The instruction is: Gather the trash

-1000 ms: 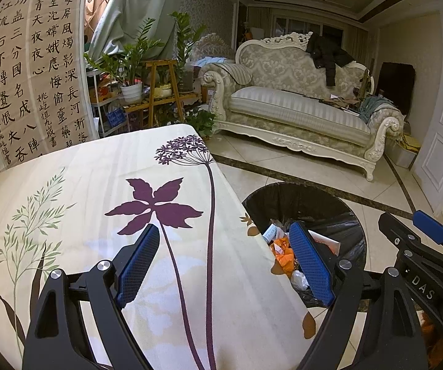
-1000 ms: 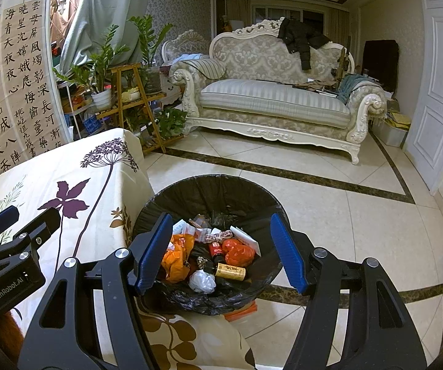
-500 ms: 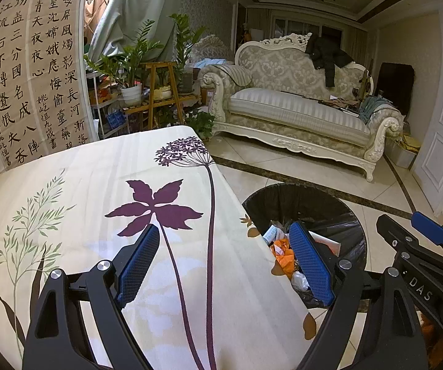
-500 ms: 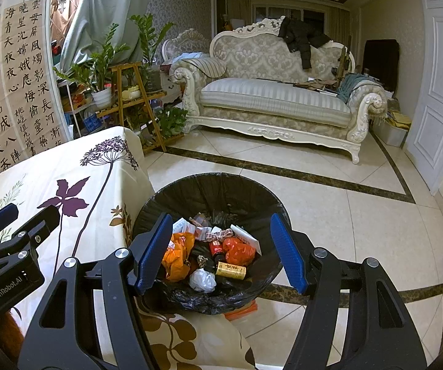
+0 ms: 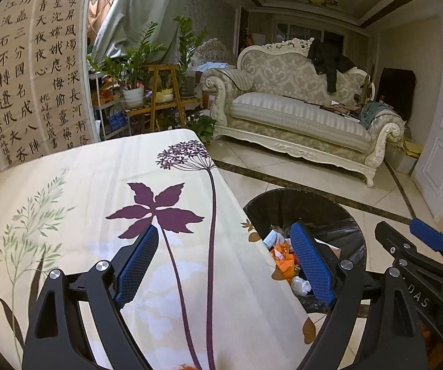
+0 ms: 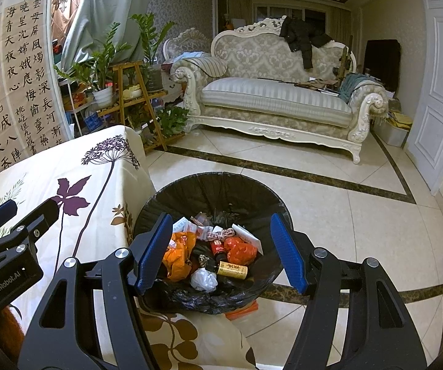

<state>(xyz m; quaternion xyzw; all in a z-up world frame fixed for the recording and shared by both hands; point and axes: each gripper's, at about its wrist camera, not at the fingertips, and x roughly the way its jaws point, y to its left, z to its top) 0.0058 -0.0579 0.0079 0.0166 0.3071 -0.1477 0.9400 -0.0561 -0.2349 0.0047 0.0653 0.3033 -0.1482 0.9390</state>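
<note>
I've got the right gripper (image 6: 221, 252) hanging over the bin (image 6: 212, 191), jaws spread, nothing between them. Trash sits inside the black liner: orange bag (image 6: 178, 254), white wad (image 6: 203, 279), small brown bottle (image 6: 232, 269). My left gripper (image 5: 227, 265) is spread wide and empty too, over the floral tablecloth (image 5: 83, 191), bin just beside the table edge.
</note>
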